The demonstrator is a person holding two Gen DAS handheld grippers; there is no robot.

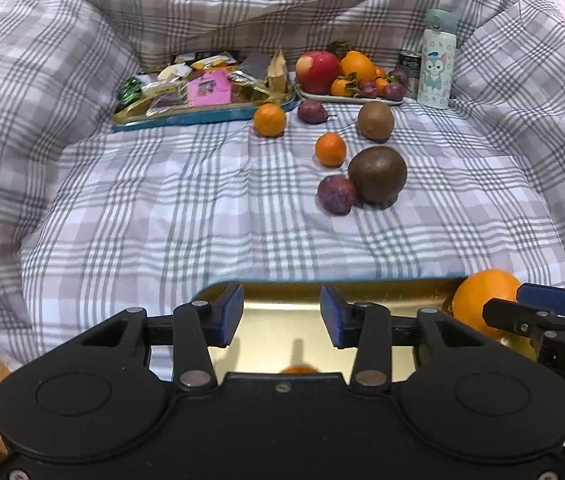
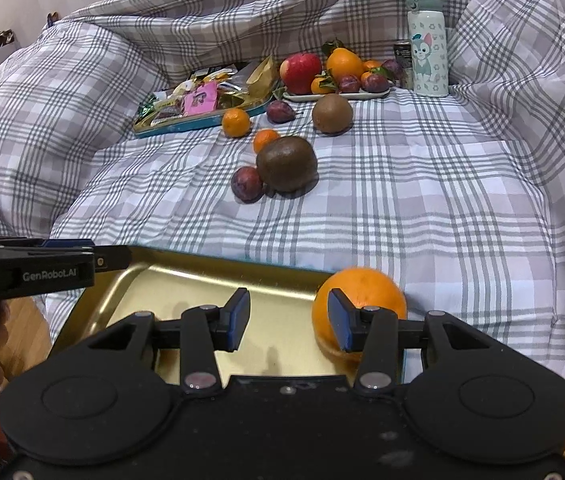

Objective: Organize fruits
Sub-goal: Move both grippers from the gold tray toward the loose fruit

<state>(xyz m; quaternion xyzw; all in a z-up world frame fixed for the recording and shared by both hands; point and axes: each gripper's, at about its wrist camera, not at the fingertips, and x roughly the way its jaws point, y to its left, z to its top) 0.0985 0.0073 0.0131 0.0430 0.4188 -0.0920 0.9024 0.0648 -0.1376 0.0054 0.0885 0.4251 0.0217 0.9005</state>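
Note:
A gold tray (image 1: 402,292) lies at the near edge of the bed. My left gripper (image 1: 282,316) hangs over it, open, with nothing between its fingers. A large orange (image 2: 362,296) rests in the tray's far right corner. My right gripper (image 2: 289,320) is open beside it. Its right finger (image 2: 340,320) stands in front of the orange, and the gap between the pads is empty. On the checked cover lie two kiwis (image 1: 378,174) (image 1: 375,120), two tangerines (image 1: 330,149) (image 1: 269,120) and two plums (image 1: 336,194) (image 1: 311,111).
At the back, a white plate (image 1: 346,99) holds an apple, an orange, tangerines and plums. A teal tray (image 1: 202,116) of snack packets sits to its left. A printed bottle (image 1: 436,64) and a can (image 1: 409,68) stand to its right. Bunched duvet rises on both sides.

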